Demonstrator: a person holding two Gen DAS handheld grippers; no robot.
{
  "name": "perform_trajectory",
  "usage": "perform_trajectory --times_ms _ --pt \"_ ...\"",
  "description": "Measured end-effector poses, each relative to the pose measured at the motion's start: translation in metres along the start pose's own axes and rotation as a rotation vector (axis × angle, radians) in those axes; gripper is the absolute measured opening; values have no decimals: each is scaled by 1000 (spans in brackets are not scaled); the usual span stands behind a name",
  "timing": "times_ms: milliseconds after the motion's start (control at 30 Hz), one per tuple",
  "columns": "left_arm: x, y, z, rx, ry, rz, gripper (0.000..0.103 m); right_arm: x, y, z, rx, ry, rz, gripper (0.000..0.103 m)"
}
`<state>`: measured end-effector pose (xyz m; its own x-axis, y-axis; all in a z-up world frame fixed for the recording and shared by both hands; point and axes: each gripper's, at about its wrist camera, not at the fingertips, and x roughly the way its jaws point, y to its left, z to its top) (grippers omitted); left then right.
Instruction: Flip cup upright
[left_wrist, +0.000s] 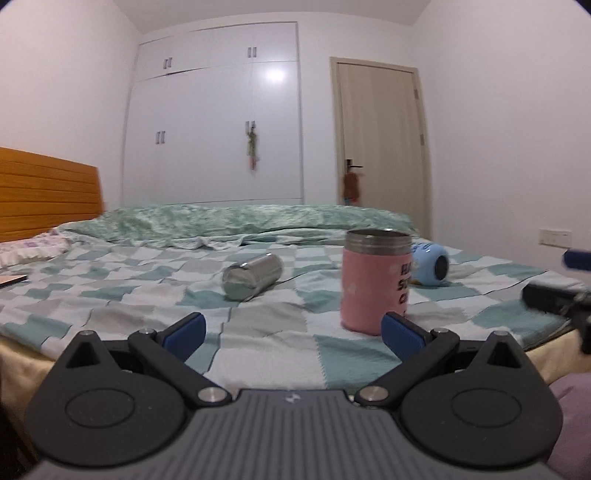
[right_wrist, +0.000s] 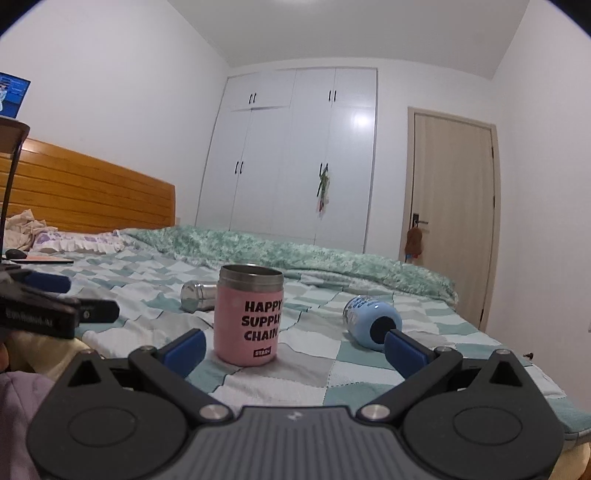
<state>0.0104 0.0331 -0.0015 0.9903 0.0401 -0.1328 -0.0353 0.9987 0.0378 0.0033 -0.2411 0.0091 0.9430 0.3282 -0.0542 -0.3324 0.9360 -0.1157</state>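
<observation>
A pink cup (left_wrist: 373, 280) with black lettering stands upright on the checked bedspread (left_wrist: 147, 288); it also shows in the right wrist view (right_wrist: 249, 319). A steel cup (left_wrist: 253, 275) lies on its side to its left, and shows in the right wrist view (right_wrist: 195, 294). A light blue cup (left_wrist: 432, 265) lies on its side to its right, and shows in the right wrist view (right_wrist: 369, 321). My left gripper (left_wrist: 293, 332) is open and empty, just short of the pink cup. My right gripper (right_wrist: 293, 345) is open and empty, near the pink and blue cups.
A rumpled green quilt (right_wrist: 295, 251) lies across the far side of the bed. A wooden headboard (right_wrist: 92, 192) is at the left, a white wardrobe (right_wrist: 295, 158) and a door (right_wrist: 450, 221) behind. The bed's near edge is just under both grippers.
</observation>
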Motion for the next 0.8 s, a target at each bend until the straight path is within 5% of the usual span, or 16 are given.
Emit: perform_trajectory --times_ms 800 --pt "-9 4 -3 -19 -36 0 103 -12 1 -4 11 -50 -25 103"
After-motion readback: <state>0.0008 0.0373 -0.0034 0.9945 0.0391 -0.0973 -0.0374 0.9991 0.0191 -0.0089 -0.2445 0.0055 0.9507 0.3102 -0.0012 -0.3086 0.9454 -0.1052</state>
